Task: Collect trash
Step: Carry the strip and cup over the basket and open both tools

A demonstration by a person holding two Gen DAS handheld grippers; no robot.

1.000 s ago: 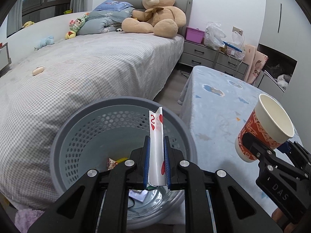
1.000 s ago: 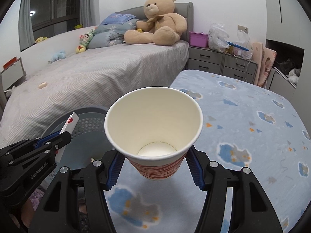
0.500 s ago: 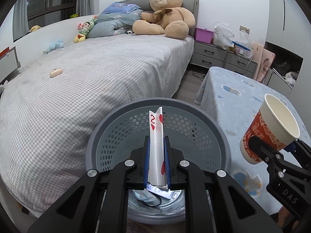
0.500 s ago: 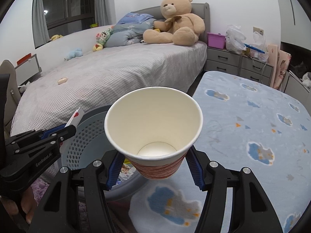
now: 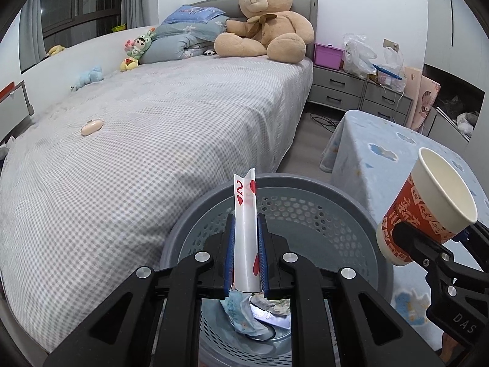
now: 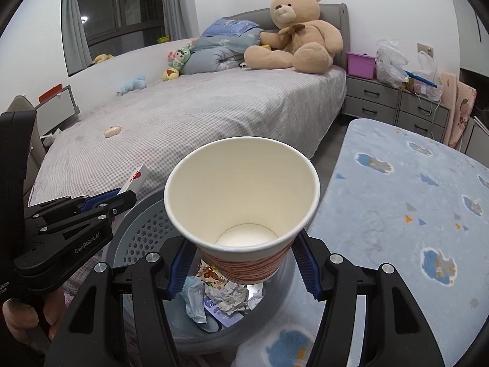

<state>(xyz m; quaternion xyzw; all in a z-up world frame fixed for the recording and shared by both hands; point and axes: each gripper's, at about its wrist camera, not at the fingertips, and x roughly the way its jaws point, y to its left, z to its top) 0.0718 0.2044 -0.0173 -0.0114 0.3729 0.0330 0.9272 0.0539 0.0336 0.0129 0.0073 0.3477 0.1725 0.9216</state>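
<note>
My left gripper [image 5: 245, 227] is shut on a bent white playing card [image 5: 245, 232] with red hearts and holds it upright over the grey perforated trash basket [image 5: 305, 189]. My right gripper [image 6: 241, 253] is shut on an empty red-and-white paper cup [image 6: 241, 195], held upright over the basket [image 6: 137, 232]. The cup [image 5: 428, 202] shows at the right of the left wrist view. The left gripper [image 6: 122, 197] with the card [image 6: 136, 179] shows at the left of the right wrist view. Crumpled paper and wrappers [image 6: 223, 293] lie in the basket bottom.
A bed with a grey checked cover [image 5: 152, 140] lies left of the basket, with a big teddy bear [image 5: 266, 24] and small toys at its head. A table with a blue cloud cloth [image 6: 412, 208] stands to the right. Grey drawers [image 5: 351, 91] stand at the back.
Both grippers have shifted left toward the basket with their loads. The basket now lies under both the card and the cup. Both grips are unchanged.
</note>
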